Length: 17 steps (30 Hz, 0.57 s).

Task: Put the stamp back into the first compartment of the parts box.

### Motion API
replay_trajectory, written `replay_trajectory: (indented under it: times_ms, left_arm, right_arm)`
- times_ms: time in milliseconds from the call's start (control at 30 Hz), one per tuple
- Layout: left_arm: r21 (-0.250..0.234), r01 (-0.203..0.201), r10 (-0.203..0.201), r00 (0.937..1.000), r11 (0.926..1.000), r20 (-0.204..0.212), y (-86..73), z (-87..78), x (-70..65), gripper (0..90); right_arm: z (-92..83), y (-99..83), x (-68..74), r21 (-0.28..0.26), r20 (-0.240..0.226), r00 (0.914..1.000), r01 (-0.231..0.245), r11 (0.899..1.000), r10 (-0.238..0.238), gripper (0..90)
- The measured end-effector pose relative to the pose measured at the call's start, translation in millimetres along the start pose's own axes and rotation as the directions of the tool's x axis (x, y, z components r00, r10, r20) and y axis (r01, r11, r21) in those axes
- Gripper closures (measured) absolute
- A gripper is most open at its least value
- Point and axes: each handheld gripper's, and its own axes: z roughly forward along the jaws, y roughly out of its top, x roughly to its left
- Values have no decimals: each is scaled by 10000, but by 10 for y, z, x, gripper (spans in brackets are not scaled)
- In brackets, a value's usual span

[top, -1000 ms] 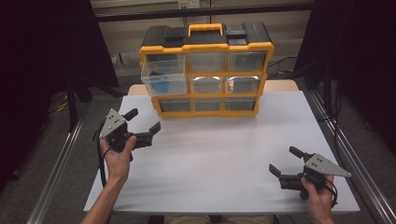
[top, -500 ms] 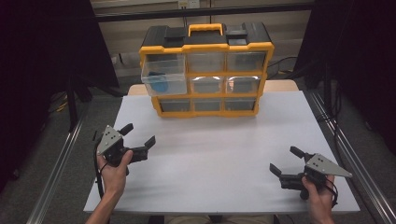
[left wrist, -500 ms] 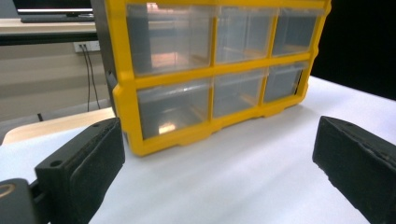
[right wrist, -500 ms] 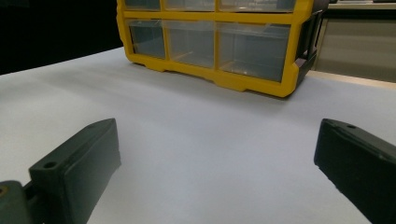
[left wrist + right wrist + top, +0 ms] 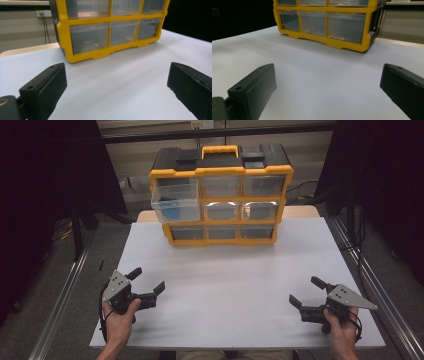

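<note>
The yellow drawer cabinet [image 5: 221,195] is standing at the far end of the white table [image 5: 235,295], its 9 clear drawers in 3 rows. The top-left drawer [image 5: 175,206] is sticking out, holding something blue, too blurred to identify. Well in front of the cabinet, the left gripper [image 5: 146,286] and right gripper [image 5: 306,291] are gaping wide, gripping nothing.

No lettering, brand, number or sign could be read anywhere; the yellow drawer cabinet [image 5: 220,195] at twelve o'clock on the table bore no legible label on its frame, handle or clear drawer fronts, and the grey plates on the left gripper [image 5: 147,281] at seven o'clock and the right gripper [image 5: 306,291] at five o'clock carried no markings that could be made out
</note>
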Motion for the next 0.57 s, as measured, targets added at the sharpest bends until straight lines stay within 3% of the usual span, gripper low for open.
replay_trajectory:
  times_ms: [133, 200, 233, 300, 400, 433, 500, 567]
  left_arm:
    - [53, -39, 40, 9999, 10000, -156, -80, -59, -21, 29]
    - [-73, 280, -281, 9996, 9996, -104, -108, -92, -28, 32]
    - [-192, 379, -385, 9988, 9991, -318, -108, -118, -34, 41]
    - [-300, 194, -213, 9978, 9994, -620, -125, -157, -42, 40]
    - [-345, 656, -662, 9976, 9973, -189, -179, -165, -13, 38]
    - [-289, 700, -706, 9973, 9971, -219, -182, -168, 0, 35]
    - [-95, 548, -551, 9979, 9985, -342, -180, -165, 17, 30]
    - [-7, 467, -467, 9987, 9989, -195, -171, -160, 19, 30]
  right_arm:
    - [-12, -4, -3, -46, 20, 10000, 21, 10000, -21, 2]
    - [-13, -4, -3, -28, 39, 10000, -46, 10000, 46, 1]
    - [-14, -6, -4, -26, 74, 9999, -77, 10000, 77, 1]
    - [-17, -6, -11, -20, 104, 9999, -20, 10000, 20, 2]
    - [-21, -3, -6, -27, 114, 9999, -35, 10000, 35, 1]
    - [-23, -1, -2, -48, 100, 10000, 2, 10000, -1, 1]
    - [-23, -2, -2, -27, 112, 9999, 46, 10000, -45, 1]
    - [-17, -2, -5, 39, 76, 10000, 19, 10000, -20, 1]
